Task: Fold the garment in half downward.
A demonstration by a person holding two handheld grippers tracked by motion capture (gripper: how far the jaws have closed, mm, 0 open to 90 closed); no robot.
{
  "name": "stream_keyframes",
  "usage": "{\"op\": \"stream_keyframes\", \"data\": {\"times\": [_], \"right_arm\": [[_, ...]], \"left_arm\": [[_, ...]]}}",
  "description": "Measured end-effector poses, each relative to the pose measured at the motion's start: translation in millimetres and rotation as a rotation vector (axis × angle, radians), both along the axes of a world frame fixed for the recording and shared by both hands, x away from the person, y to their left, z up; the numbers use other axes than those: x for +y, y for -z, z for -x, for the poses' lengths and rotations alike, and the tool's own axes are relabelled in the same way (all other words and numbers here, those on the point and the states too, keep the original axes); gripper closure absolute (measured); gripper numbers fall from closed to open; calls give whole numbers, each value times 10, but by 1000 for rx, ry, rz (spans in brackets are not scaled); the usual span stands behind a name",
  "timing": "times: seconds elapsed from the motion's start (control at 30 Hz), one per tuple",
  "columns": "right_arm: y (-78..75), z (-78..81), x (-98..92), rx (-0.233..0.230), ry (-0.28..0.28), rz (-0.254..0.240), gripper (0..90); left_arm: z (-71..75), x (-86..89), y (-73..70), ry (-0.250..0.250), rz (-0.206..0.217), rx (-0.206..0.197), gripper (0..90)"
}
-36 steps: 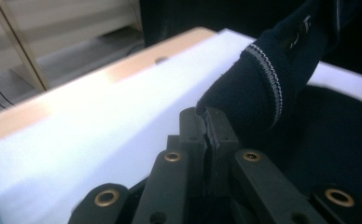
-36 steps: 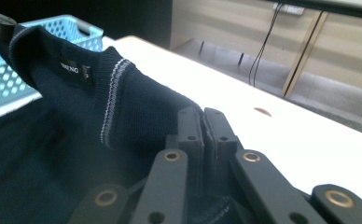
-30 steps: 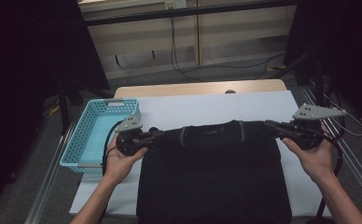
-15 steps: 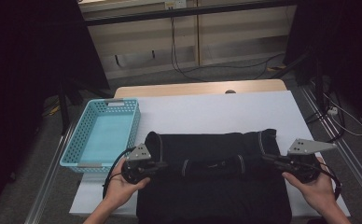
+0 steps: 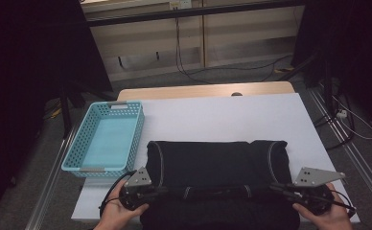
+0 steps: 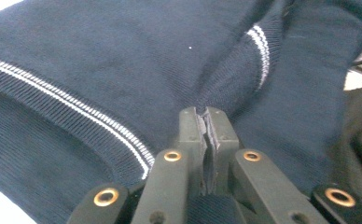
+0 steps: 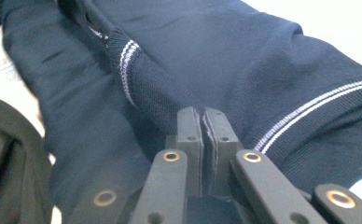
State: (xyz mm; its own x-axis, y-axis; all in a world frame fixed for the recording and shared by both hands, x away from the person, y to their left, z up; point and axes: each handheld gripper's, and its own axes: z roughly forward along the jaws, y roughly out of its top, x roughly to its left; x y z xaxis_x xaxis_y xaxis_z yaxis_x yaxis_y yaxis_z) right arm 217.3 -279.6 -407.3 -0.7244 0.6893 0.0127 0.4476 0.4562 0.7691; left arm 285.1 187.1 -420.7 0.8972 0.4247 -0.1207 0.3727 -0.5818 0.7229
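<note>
Gripping one navy knit polo shirt (image 5: 213,165), you have two grippers engaged: your left gripper (image 5: 167,190) and your right gripper (image 5: 275,188) each clamp a pinch of its near fabric, jaws nearly closed on it. The shirt lies folded on the white table (image 5: 222,117), at its near edge. One empty turquoise basket (image 5: 106,139) sits just beside the shirt's left end.

The left gripper (image 5: 148,191) and right gripper (image 5: 282,190) sat low at the near edge, jaws clamped together, pointing inward, each held in 1 hand.
</note>
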Motion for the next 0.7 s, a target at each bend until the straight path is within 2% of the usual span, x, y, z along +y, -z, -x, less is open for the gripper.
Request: {"op": "stream_keyframes", "data": {"times": [0.07, 0.17, 0.27, 0.3, 0.33, 0.37, 0.47, 0.57, 0.63, 0.7], "right_arm": [[-1, 47, 8, 2, 0, -8, 860], [8, 110, 8, 11, -2, -5, 858], [41, 121, 7, 18, 15, 8, 818], [35, 108, -3, 16, 16, -10, 781], [35, 91, -8, 12, 22, -19, 707], [36, 81, -8, 10, 30, -18, 670], [30, 47, -18, 2, 39, -36, 541], [-5, 11, -58, -16, 59, -61, 480], [-25, -49, -95, -22, 102, -53, 445], [-39, -129, -137, -16, 118, -58, 437]], "left_arm": [[82, 15, -10, 7, 10, 3, 867], [182, 42, -34, 5, 37, -13, 865], [144, 35, -24, -19, 38, -11, 818], [113, 27, -21, -40, 53, -1, 790], [90, 27, -25, -52, 48, -4, 714], [63, 25, -32, -73, 49, -5, 639], [0, 16, -68, -83, 76, -9, 500], [-56, -26, -92, -95, 80, -41, 415], [-127, -55, -96, -109, 66, -56, 356], [-217, -69, -102, -126, 66, -62, 300]]}}
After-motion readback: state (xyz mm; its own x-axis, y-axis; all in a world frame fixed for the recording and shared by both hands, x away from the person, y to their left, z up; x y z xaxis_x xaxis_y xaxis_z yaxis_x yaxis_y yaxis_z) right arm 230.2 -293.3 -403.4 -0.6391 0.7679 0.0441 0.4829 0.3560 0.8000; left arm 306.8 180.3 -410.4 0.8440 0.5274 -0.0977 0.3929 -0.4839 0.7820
